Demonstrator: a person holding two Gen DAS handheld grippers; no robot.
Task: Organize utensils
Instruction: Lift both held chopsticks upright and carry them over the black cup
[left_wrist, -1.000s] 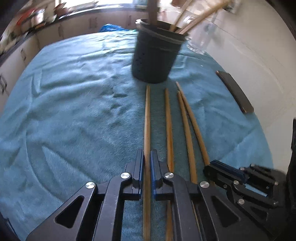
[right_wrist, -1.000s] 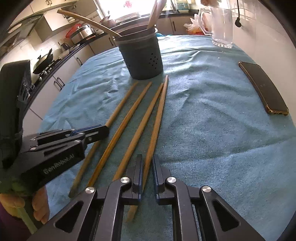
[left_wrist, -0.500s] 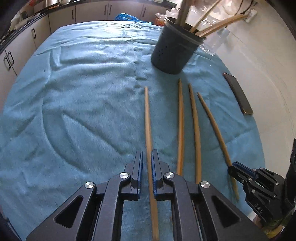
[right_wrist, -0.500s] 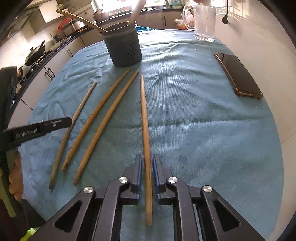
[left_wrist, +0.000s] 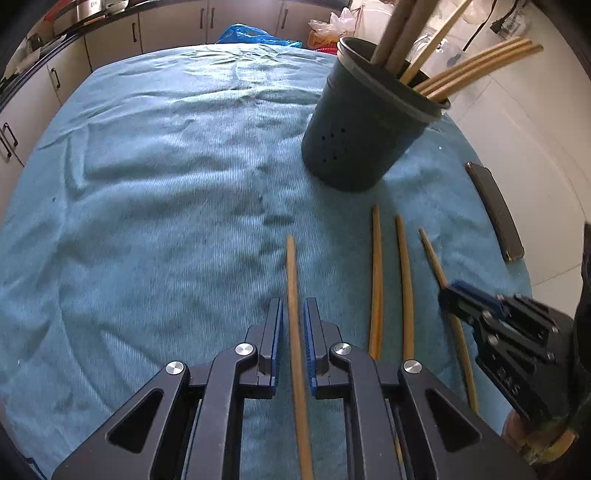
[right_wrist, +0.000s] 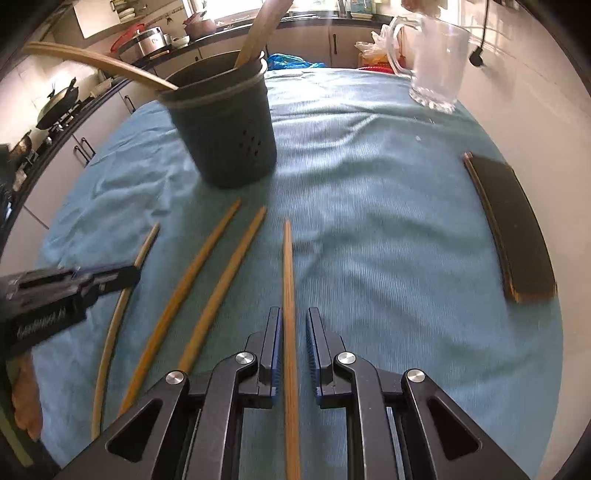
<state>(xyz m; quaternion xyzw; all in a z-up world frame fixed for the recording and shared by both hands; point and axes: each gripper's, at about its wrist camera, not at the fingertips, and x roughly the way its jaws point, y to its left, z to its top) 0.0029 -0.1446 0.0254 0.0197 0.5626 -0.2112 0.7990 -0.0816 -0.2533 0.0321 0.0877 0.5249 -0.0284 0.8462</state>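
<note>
on the blue cloth (left_wrist: 155, 177) at the left, the left gripper (left_wrist: 293, 314) stands barely parted around the outermost chopstick (left_wrist: 293, 295), pads just clear; two chopsticks (right_wrist: 207, 280) lie loose between; at the right, the right gripper (right_wrist: 294, 325) straddles the last chopstick (right_wrist: 288, 280), a gap on one side; beyond stands the dark holder (right_wrist: 225, 125).

I see matt, ribbed teal cloth (left_wrist: 166, 177) under smooth wooden chopsticks (right_wrist: 288, 295), a matt dark plastic holder (right_wrist: 225, 122) with punched holes, a clear glass mug (right_wrist: 437, 59), a glossy dark phone (right_wrist: 509, 225).
</note>
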